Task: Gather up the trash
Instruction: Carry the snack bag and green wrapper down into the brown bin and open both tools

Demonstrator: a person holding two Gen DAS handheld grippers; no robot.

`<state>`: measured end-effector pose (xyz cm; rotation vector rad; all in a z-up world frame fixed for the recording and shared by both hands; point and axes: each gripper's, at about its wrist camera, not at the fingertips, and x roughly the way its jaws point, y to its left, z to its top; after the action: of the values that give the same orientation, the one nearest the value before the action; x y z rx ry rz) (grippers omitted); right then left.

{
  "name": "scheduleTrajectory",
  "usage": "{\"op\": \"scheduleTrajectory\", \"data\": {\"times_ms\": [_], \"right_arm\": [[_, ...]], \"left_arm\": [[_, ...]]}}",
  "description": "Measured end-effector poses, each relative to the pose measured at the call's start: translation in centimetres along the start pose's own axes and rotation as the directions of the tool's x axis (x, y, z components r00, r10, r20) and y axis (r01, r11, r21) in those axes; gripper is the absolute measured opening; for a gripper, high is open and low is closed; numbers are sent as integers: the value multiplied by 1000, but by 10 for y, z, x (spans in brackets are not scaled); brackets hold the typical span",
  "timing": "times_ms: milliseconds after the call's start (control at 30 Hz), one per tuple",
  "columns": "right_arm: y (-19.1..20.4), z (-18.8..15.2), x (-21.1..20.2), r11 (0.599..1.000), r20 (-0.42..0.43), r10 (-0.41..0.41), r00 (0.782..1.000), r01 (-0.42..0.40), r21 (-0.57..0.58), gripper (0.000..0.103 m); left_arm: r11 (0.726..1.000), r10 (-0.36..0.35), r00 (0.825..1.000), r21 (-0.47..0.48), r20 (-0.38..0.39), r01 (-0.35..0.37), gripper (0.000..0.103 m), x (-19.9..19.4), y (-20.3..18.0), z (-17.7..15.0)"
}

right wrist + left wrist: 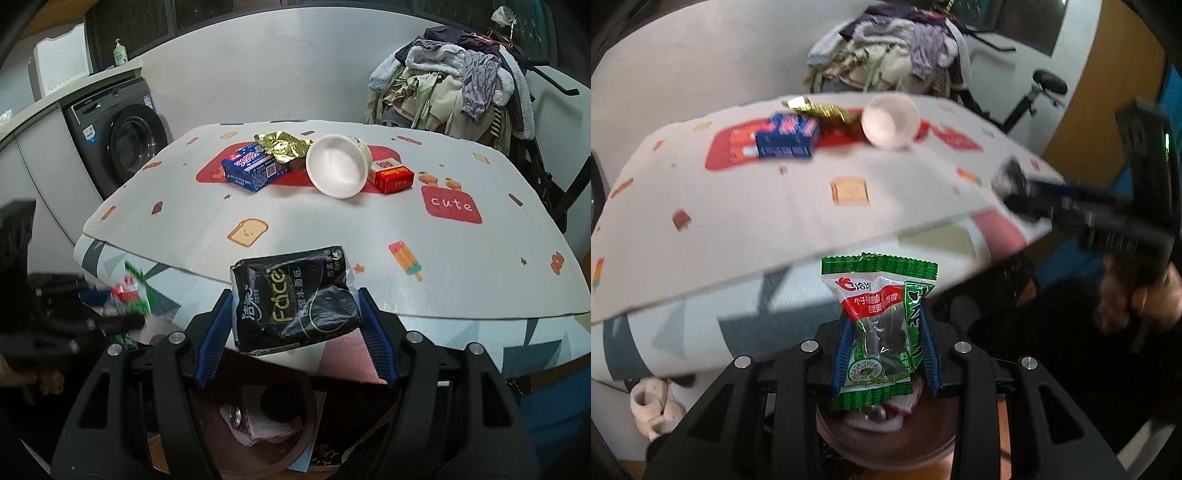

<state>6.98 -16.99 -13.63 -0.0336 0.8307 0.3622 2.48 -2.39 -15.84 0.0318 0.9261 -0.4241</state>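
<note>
My left gripper [885,314] is shut on a green and red snack packet [879,295], which stands upright between the blue pads, off the table's near edge. In the right wrist view my right gripper [294,295] is shut on a crumpled black tissue pack [291,306]. A brownish round bin [229,454] with a can and scraps inside lies below both grippers. On the patterned table [332,240] lie a blue box [253,168], a gold wrapper [284,147], a tipped white cup [338,170] and a red box [393,177].
A washing machine [125,147] stands to the left of the table. Behind it at the right is a heap of clothes [454,85]. An exercise bike [1034,96] stands beyond the table's far right. A white knotted object [653,406] lies on the floor.
</note>
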Motion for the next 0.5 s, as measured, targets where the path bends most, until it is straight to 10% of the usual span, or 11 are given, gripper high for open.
{"op": "scheduleTrajectory", "data": {"times_ms": [233,500], "right_arm": [[0,-8,-1,1000,-14,-7,1000,7,1,67],[1,-15,8,1000,-39,-10,999,10,13,67]], "left_arm": [[1000,-13,998,19,-59,14,37,20,-2,-14],[1000,9,1000,20,2,-9,83,8,2,-9]]}}
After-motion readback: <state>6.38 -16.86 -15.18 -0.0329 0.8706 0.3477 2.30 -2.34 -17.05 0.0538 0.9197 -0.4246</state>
